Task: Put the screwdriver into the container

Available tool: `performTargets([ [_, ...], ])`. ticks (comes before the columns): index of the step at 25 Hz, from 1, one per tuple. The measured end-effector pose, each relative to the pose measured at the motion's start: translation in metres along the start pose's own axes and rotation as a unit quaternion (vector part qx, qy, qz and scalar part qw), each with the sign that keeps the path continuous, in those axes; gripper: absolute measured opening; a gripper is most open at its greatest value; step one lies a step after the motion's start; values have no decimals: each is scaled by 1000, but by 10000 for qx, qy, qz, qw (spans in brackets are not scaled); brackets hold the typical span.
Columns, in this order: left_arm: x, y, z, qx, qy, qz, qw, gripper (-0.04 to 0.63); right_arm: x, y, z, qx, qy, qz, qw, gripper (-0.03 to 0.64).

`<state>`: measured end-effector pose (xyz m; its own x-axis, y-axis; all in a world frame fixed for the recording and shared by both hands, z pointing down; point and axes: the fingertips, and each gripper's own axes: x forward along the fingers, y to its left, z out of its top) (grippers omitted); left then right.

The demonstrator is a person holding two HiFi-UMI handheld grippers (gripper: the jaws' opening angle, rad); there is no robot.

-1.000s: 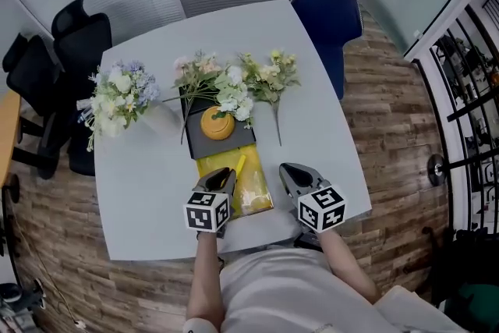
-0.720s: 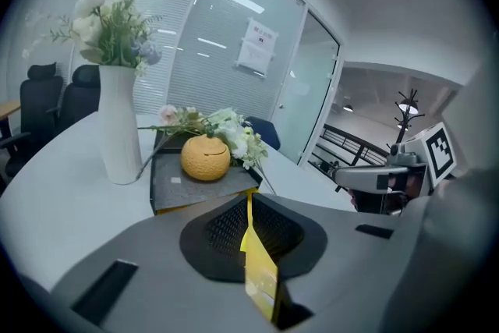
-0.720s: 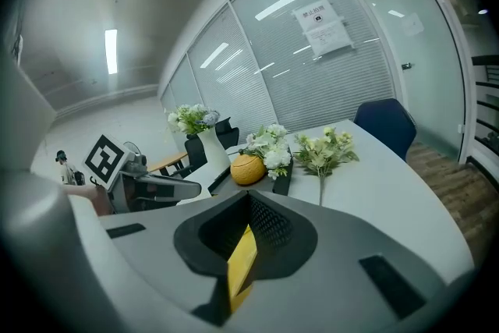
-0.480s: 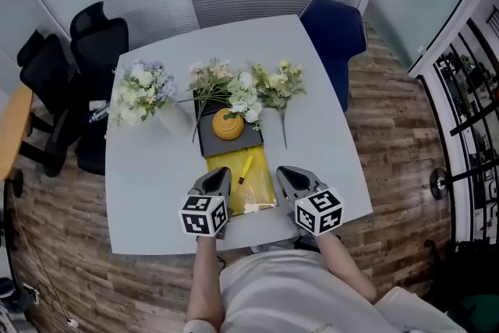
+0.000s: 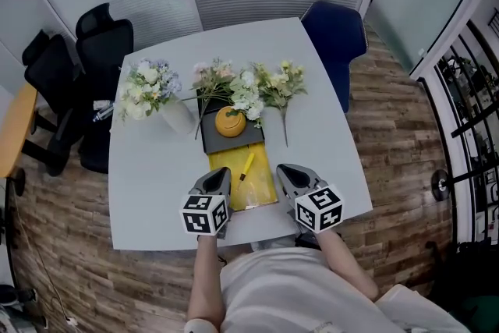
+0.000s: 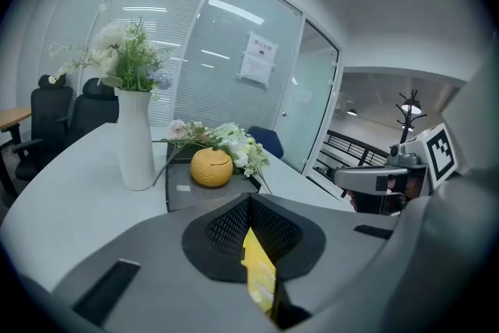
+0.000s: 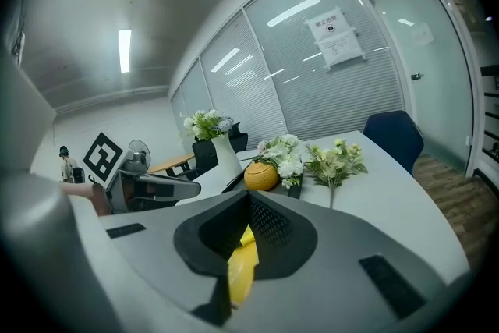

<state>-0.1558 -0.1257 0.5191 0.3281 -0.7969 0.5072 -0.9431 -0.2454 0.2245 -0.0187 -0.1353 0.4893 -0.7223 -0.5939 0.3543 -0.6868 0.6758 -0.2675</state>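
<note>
A yellow screwdriver [image 5: 246, 166] lies on a yellow mat [image 5: 263, 182] near the table's front. Beyond it an orange round container [image 5: 230, 122] sits on a dark tray [image 5: 234, 142]; the same container [image 6: 211, 167] shows in the left gripper view and, as the container [image 7: 261, 176], in the right gripper view. My left gripper [image 5: 221, 175] hovers at the mat's left edge, shut and empty. My right gripper [image 5: 285, 170] hovers at the mat's right edge, also shut and empty. Both sets of jaws meet at their tips, with the yellow mat showing beneath them.
A white vase [image 5: 178, 118] of flowers stands left of the tray. Loose flower stems [image 5: 273, 86] lie behind and right of it. A blue chair [image 5: 331, 35] stands at the table's far right corner, black office chairs [image 5: 86, 51] at the left.
The head view has shifted a little, so the table sits slightly differently in frame. Both grippers stay shut beside the mat; the screwdriver has not moved.
</note>
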Motion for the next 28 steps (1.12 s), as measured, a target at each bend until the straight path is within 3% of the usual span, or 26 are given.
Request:
performTargets([
  [11,0,-5,0,-64,5,-61,10000,8,-4,7,2,-37,-50,195,9998,15],
  [28,0,-3,-1,-145,-13,-91,9999,8,-4,4,-2,36,-15,142,9999,15],
])
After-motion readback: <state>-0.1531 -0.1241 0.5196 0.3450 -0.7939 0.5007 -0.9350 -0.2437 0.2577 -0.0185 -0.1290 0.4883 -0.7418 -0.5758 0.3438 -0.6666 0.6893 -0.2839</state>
